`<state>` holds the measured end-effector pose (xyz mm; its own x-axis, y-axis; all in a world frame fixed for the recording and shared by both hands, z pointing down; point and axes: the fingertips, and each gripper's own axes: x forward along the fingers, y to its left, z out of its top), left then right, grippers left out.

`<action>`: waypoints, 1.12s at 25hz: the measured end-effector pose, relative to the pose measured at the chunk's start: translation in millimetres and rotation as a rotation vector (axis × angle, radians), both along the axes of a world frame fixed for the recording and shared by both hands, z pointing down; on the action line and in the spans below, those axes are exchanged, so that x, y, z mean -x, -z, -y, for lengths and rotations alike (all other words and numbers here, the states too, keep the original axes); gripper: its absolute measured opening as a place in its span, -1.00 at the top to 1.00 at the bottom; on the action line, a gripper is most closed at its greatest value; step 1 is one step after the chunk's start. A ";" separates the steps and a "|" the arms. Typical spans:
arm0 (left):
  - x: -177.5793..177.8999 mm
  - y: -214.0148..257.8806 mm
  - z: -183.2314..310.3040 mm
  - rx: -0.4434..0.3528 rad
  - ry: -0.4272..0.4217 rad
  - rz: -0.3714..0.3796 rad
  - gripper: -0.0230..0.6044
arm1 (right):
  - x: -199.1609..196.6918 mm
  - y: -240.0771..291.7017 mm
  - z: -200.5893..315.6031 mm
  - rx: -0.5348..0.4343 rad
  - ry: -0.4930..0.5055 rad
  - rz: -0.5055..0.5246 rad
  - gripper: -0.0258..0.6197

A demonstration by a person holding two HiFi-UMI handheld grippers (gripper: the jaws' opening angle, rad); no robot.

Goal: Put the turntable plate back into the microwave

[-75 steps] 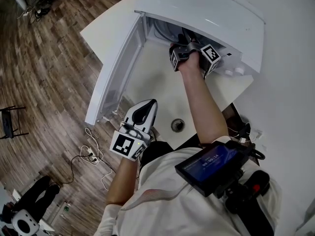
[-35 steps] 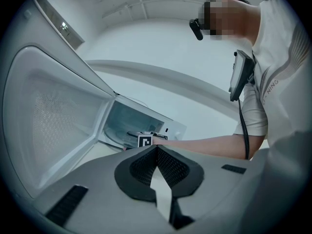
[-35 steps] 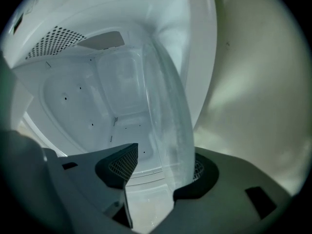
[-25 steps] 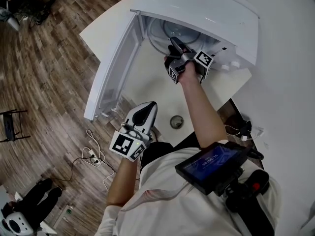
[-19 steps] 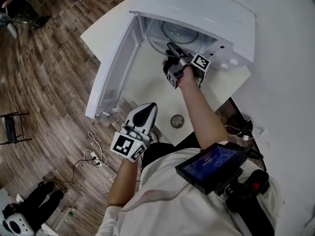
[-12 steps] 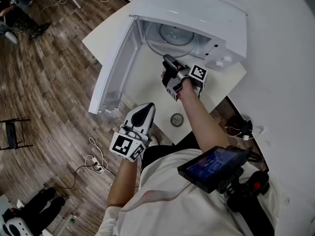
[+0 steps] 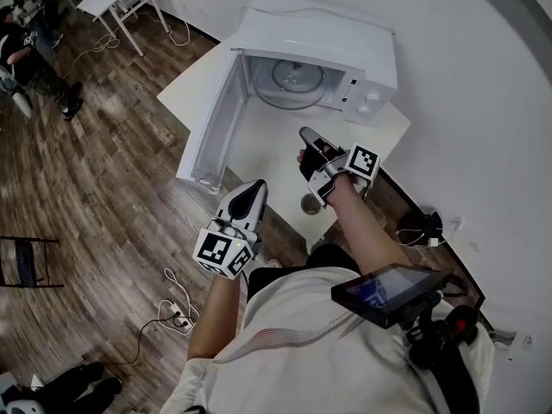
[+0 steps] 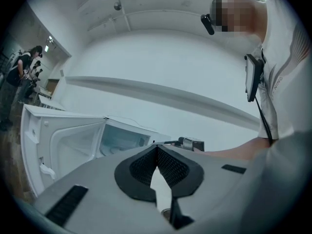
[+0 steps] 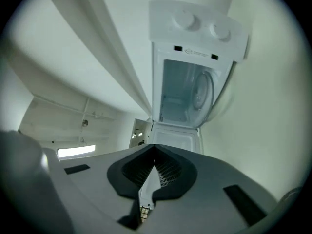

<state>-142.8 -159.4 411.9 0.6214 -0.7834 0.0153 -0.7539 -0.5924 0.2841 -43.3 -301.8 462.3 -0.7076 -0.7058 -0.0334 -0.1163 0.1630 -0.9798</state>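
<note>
Over the counter [image 7: 259, 149], short of the open microwave [image 7: 345, 37]: both tongs clenched, empty
Right tongs [image 7: 307, 134] pressed together on nothing, pointing toward the microwave mouth; left tongs [image 7: 256, 188] likewise closed and empty, nearer the person, by the counter edge. Turntable plate [image 7: 300, 76] lies flat inside the cavity; door [image 7: 210, 119] swung wide to the left; small round object [image 7: 310, 203] on the counter near the right wrist

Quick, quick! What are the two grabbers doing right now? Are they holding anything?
Left gripper: closed, holding nothing.
Right gripper: closed, holding nothing.
</note>
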 end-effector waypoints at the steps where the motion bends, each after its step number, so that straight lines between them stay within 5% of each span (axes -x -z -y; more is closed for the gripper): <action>1: 2.3 3.8 -5.5 -0.007 -0.001 0.002 0.89 | -3.0 12.4 -11.8 -0.037 0.001 -0.019 0.90; 17: -51.6 45.3 -79.1 -0.020 -0.134 -0.008 0.89 | -97.4 140.5 -177.8 -0.466 -0.082 -0.362 0.90; 28: -109.1 73.1 -112.7 -0.027 -0.073 0.050 0.89 | -158.3 156.1 -228.9 -0.639 -0.051 -0.589 0.90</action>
